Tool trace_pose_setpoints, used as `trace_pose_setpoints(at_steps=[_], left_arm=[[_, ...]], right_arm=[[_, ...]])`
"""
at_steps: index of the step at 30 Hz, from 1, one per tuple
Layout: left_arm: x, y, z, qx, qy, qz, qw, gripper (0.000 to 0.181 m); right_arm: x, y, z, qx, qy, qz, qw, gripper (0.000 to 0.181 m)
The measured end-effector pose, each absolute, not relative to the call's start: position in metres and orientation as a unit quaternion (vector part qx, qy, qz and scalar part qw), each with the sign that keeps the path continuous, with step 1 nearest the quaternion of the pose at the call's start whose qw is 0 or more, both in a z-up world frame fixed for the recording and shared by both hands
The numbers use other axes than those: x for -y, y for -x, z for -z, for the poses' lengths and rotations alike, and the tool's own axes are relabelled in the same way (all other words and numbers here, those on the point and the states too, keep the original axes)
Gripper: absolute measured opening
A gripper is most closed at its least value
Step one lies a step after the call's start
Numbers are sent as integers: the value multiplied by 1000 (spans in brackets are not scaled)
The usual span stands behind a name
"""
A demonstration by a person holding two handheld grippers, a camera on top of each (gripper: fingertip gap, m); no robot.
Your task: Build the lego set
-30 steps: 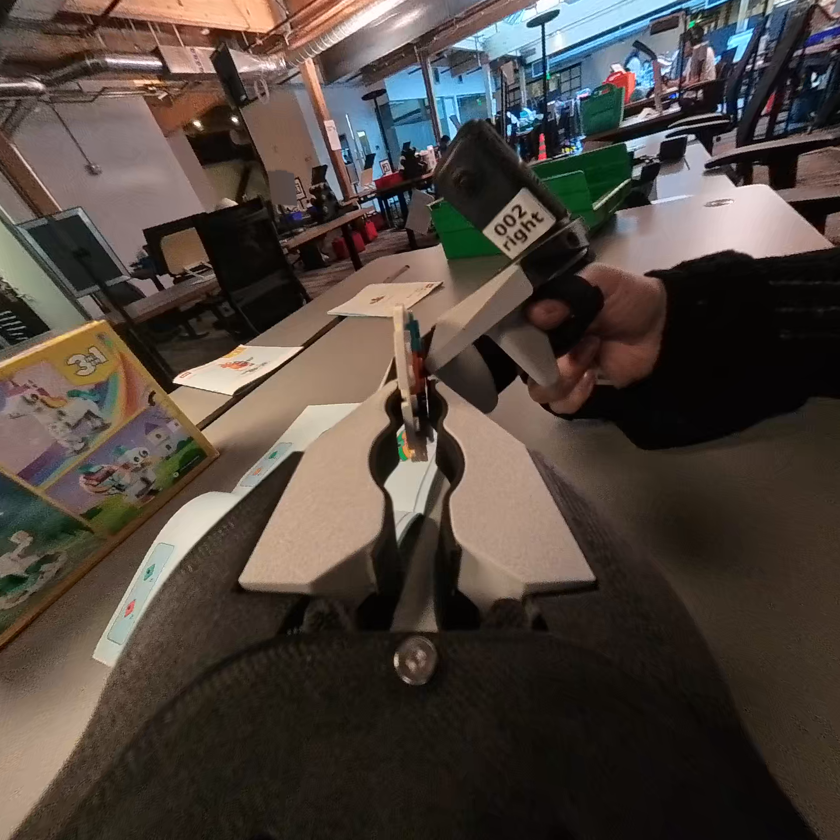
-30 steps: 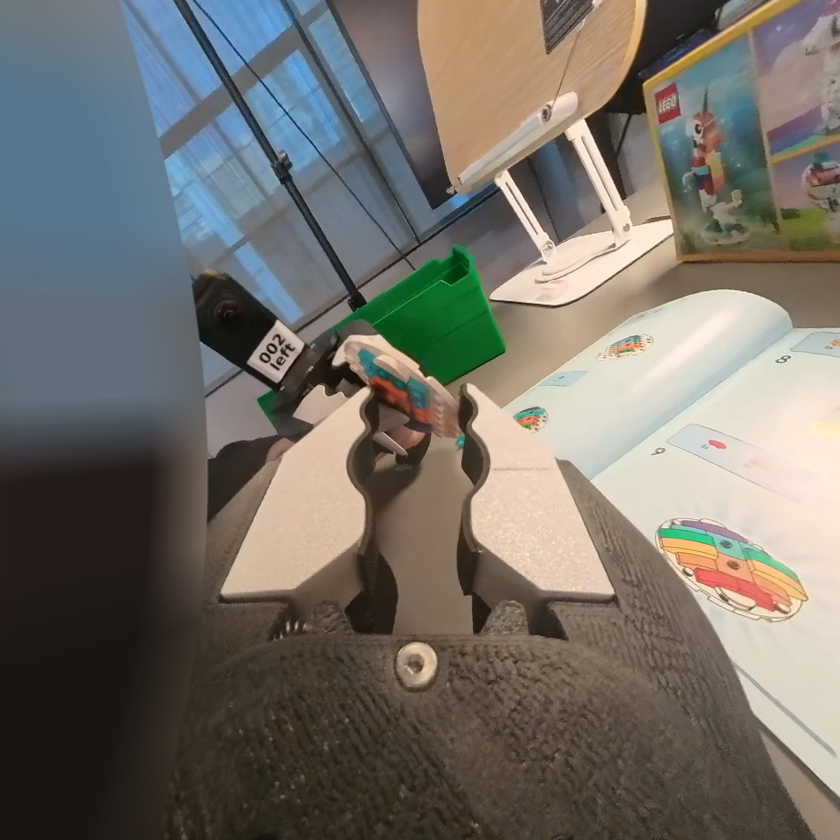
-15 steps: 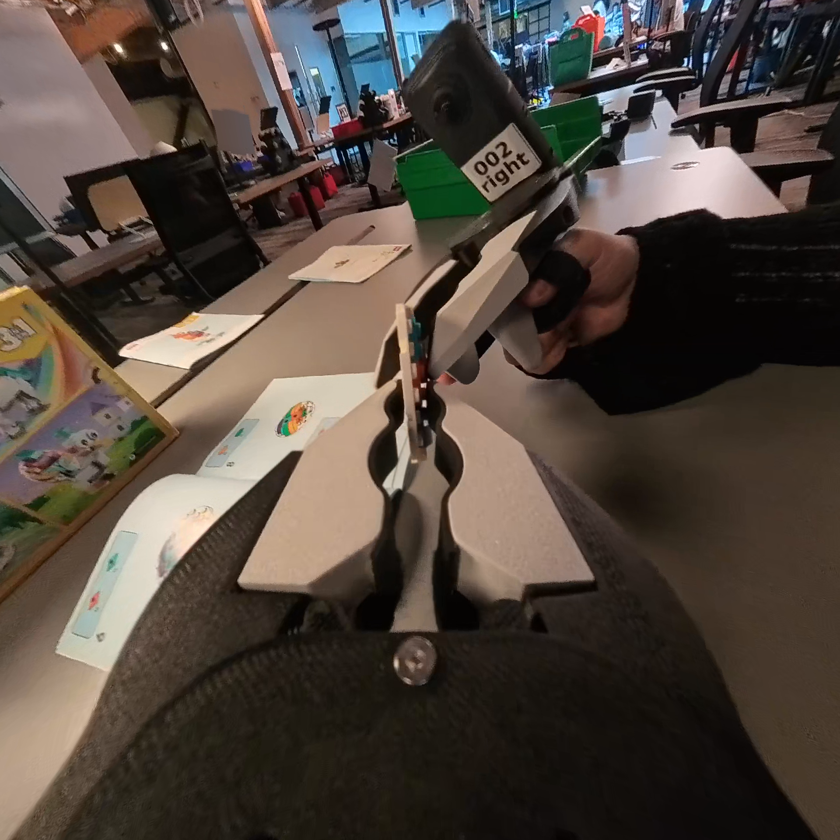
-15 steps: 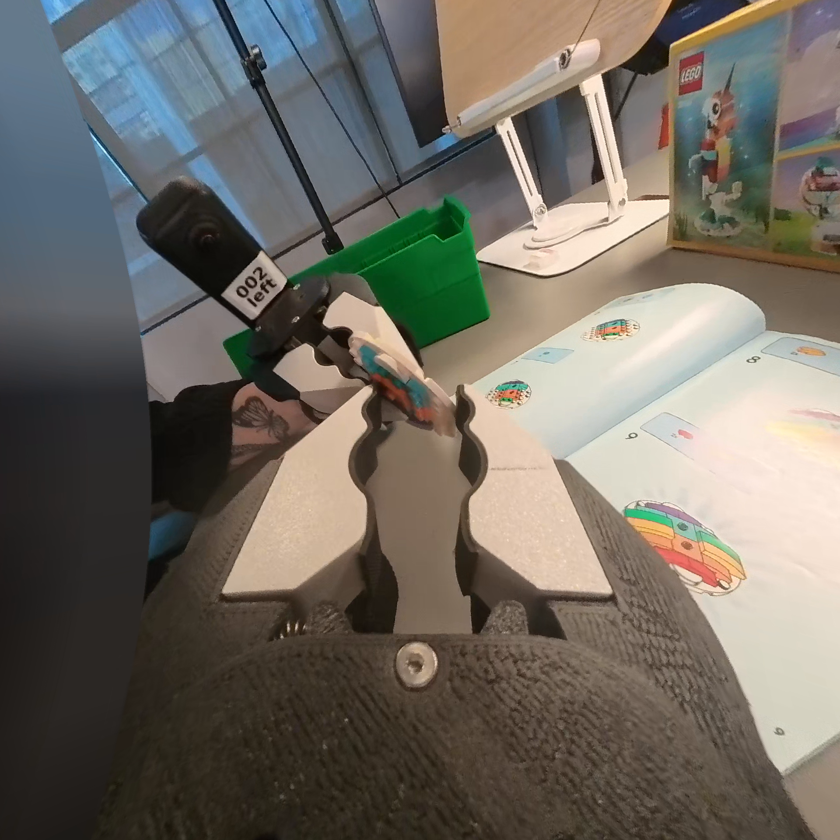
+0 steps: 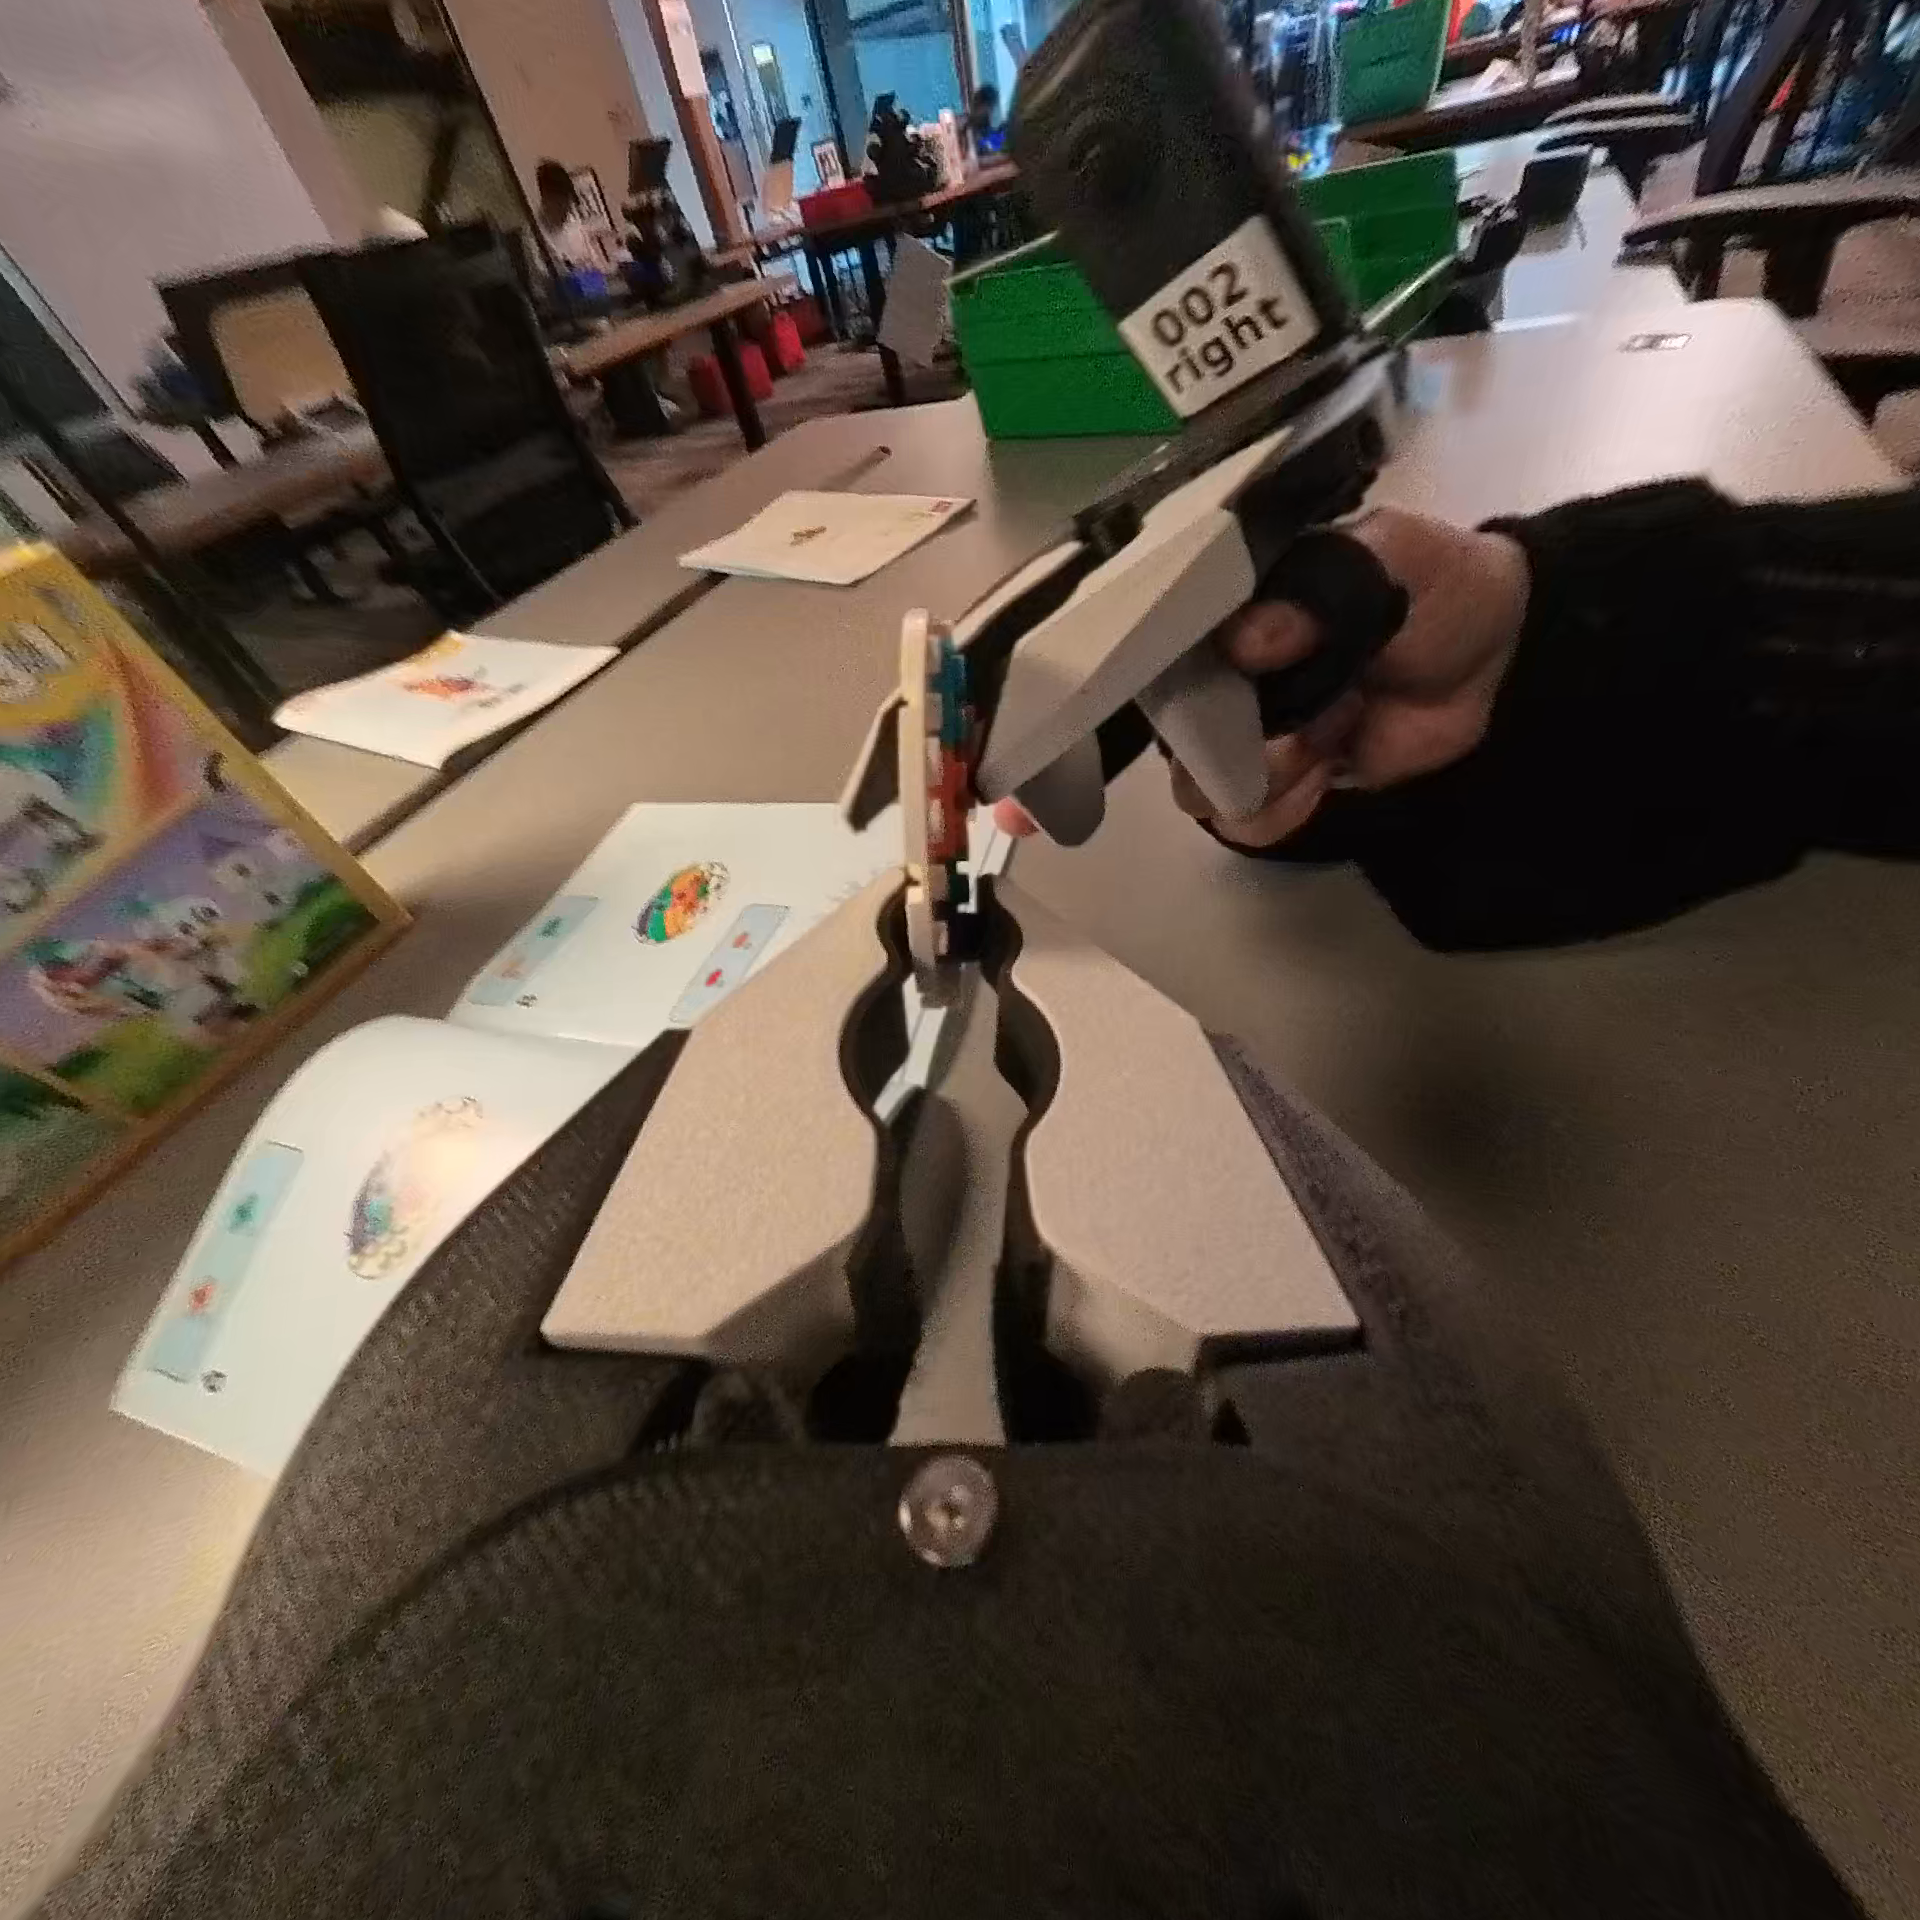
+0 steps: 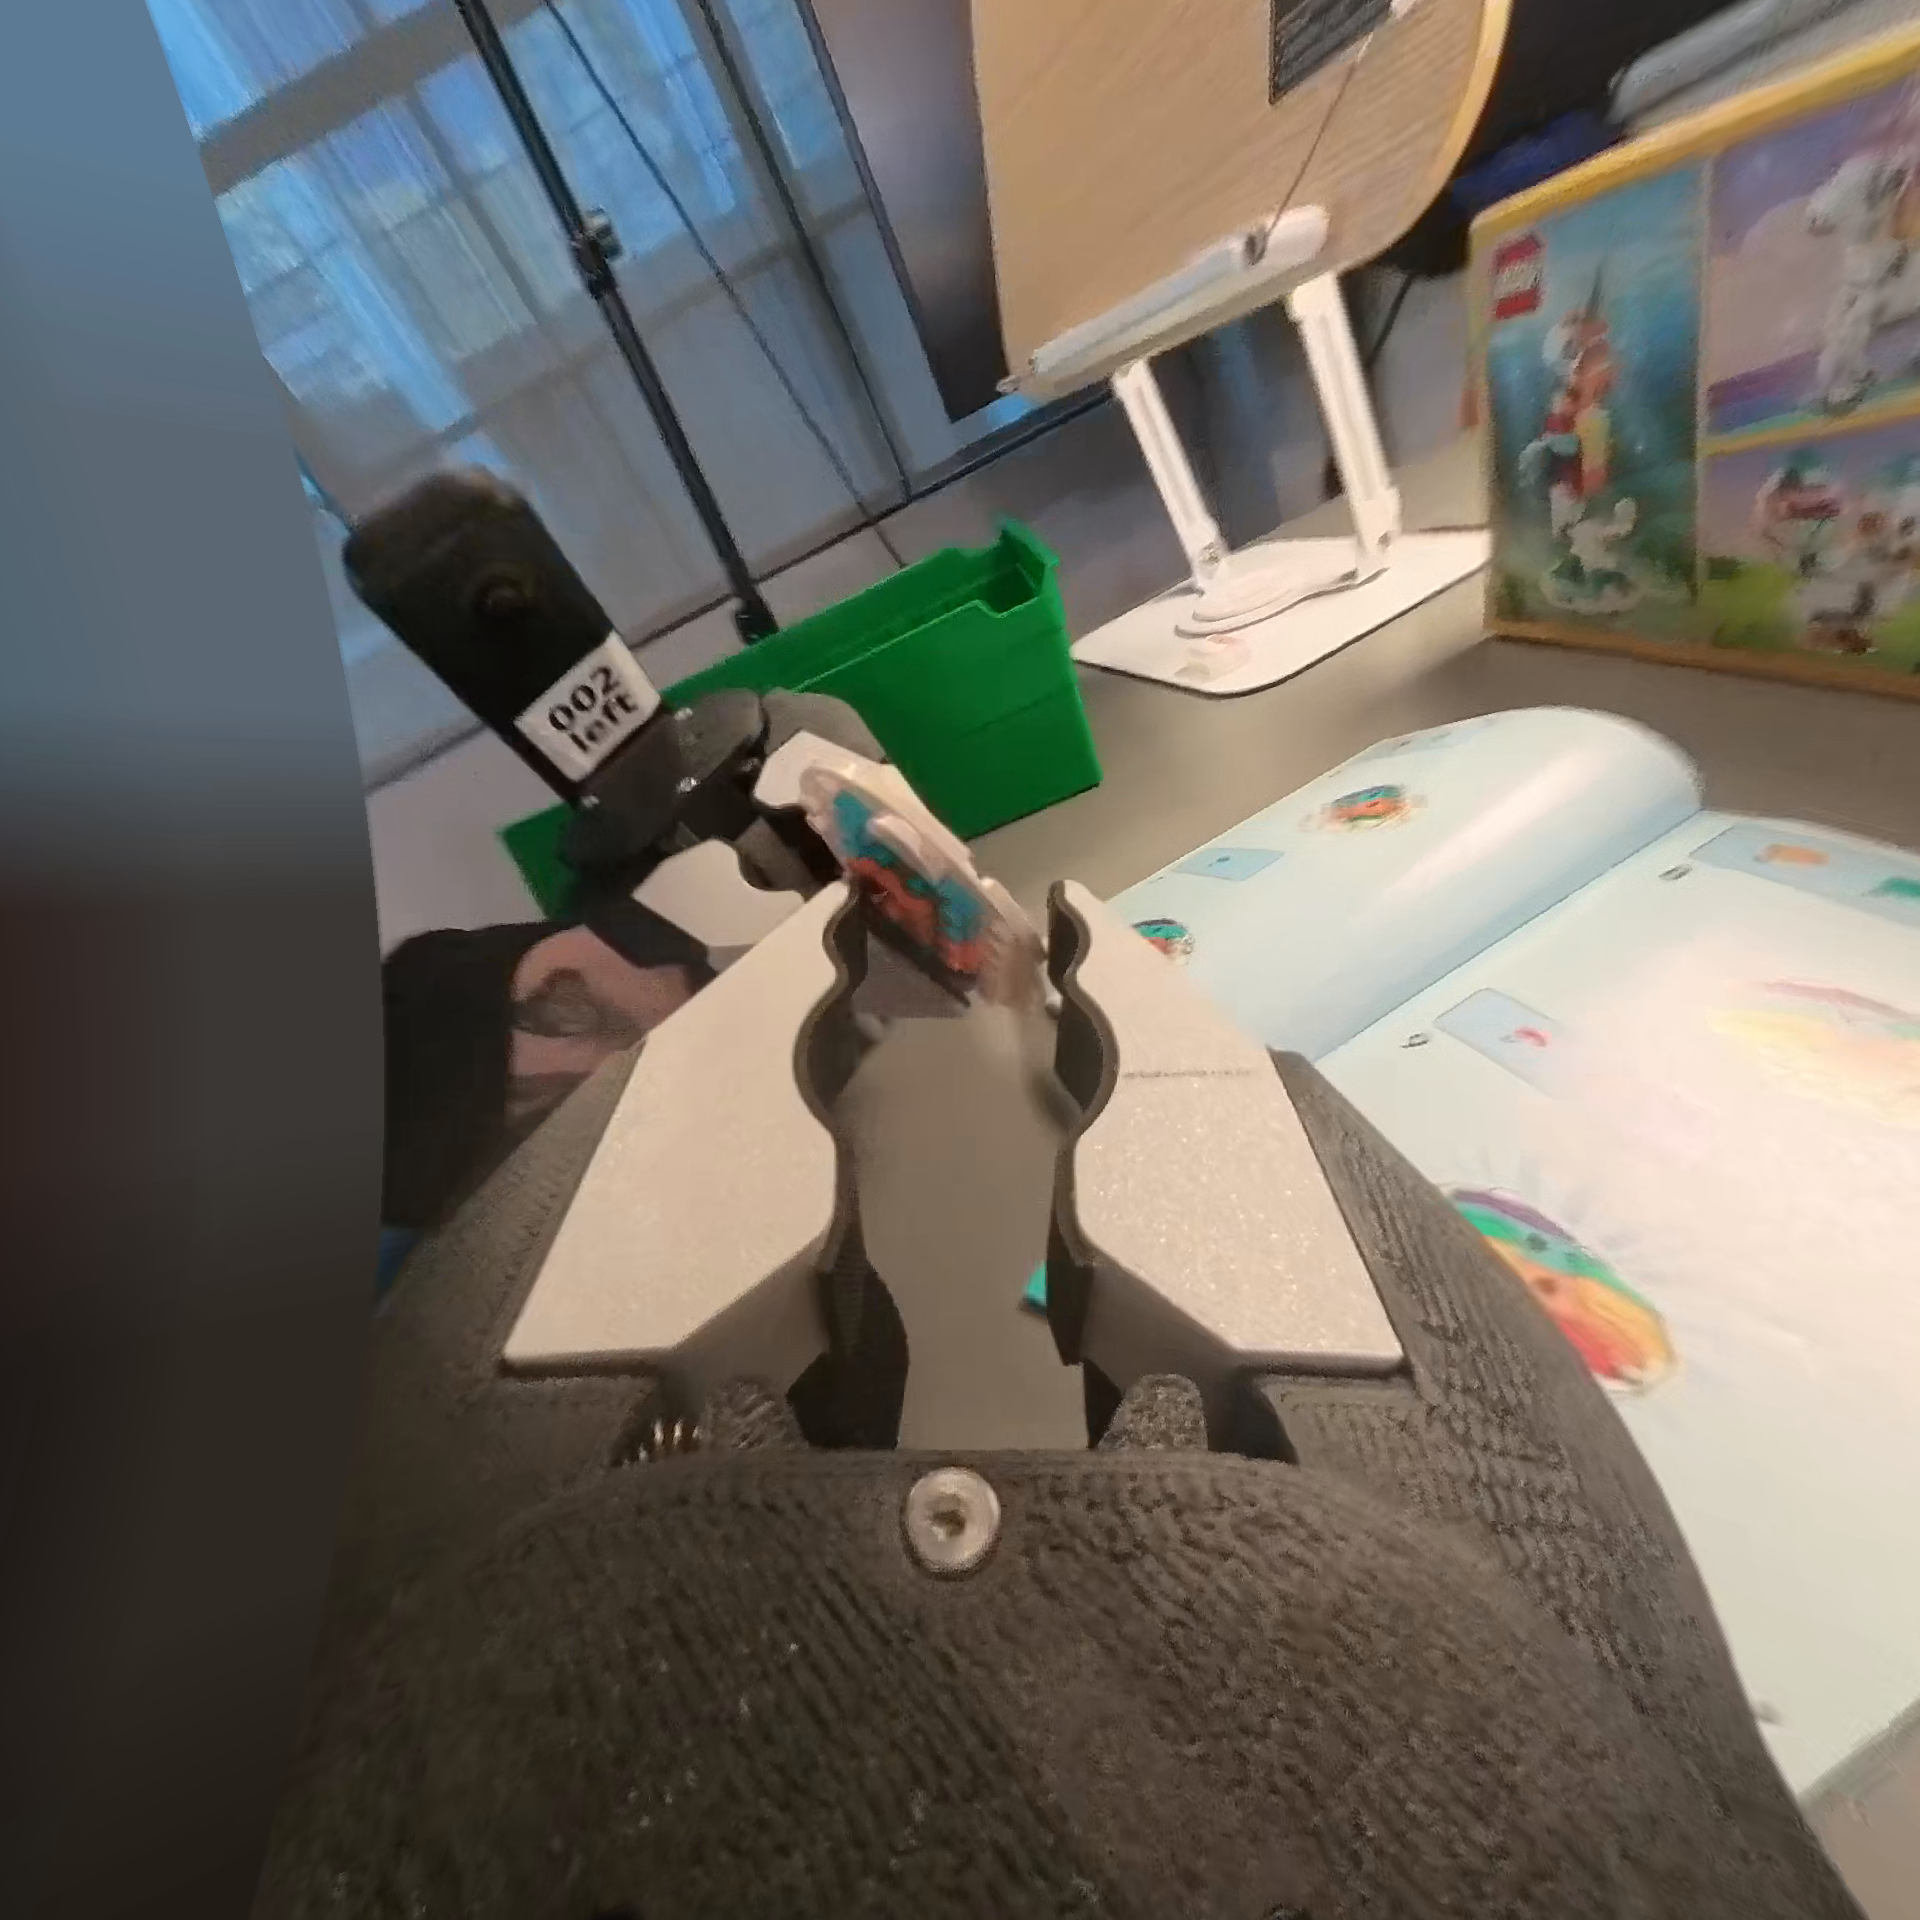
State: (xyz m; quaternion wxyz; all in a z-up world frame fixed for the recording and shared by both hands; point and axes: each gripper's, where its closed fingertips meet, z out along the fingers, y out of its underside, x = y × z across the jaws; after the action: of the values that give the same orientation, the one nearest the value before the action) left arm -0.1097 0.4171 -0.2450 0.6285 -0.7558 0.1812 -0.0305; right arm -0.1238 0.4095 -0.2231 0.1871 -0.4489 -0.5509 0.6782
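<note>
Left wrist view: the left gripper [image 5: 951, 935] is clamped on the lower edge of a flat, round lego plate [image 5: 928, 774], held upright and edge-on above the grey desk [image 5: 1507, 1091]. Coloured bricks stud the plate's right face. The right gripper [image 5: 940, 769], gripped by a hand [image 5: 1382, 665] in a black sleeve, reaches in from the right, its fingers [image 5: 1101, 665] set either side of the plate's upper part. An open instruction booklet [image 5: 582, 966] lies on the desk just left of the grippers, and the lego box [image 5: 135, 883] stands past it towards the desk's left edge. Two leaflets [image 5: 821, 535] lie farther back, with a green bin [image 5: 1049, 343] at the far edge.

Right wrist view: the right gripper [image 6: 945, 925] has its fingers apart, the plate [image 6: 914, 899] sitting tilted between the tips; whether either tip touches it cannot be told. The left gripper [image 6: 821, 842] holds the plate from behind. A small teal piece [image 6: 1036, 1288] shows by the right finger's inner edge. The booklet [image 6: 1558, 987] lies open to the right, the box [image 6: 1704, 416] stands beyond it, and a white stand [image 6: 1278, 582] and a green bin [image 6: 935, 686] sit farther back on the desk [image 6: 1195, 748].
</note>
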Motion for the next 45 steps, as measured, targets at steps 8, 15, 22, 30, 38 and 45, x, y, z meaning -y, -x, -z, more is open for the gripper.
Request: trace_pose_setpoints(at_steps=[8,15,22,30,38,45], left_arm=[[-419,112,255,-129,792,91,589,9],[-419,110,254,-108,792,127,587,9],[-417,116,257,-105,801,113,578,9],[-413,114,272,-179,815,50,549,9],[-418,107,267,-101,810,159,555,9],[-422,124,258,38,776,279,564,8]], right_arm=[[-417,128,224,647,383,-511,416,33],[-417,129,225,661,366,-467,459,35],[-415,132,227,665,392,-453,446,30],[-414,122,245,699,394,-468,369,23],[-420,122,240,695,373,-459,410,31],[-416,127,237,719,298,-344,525,23]])
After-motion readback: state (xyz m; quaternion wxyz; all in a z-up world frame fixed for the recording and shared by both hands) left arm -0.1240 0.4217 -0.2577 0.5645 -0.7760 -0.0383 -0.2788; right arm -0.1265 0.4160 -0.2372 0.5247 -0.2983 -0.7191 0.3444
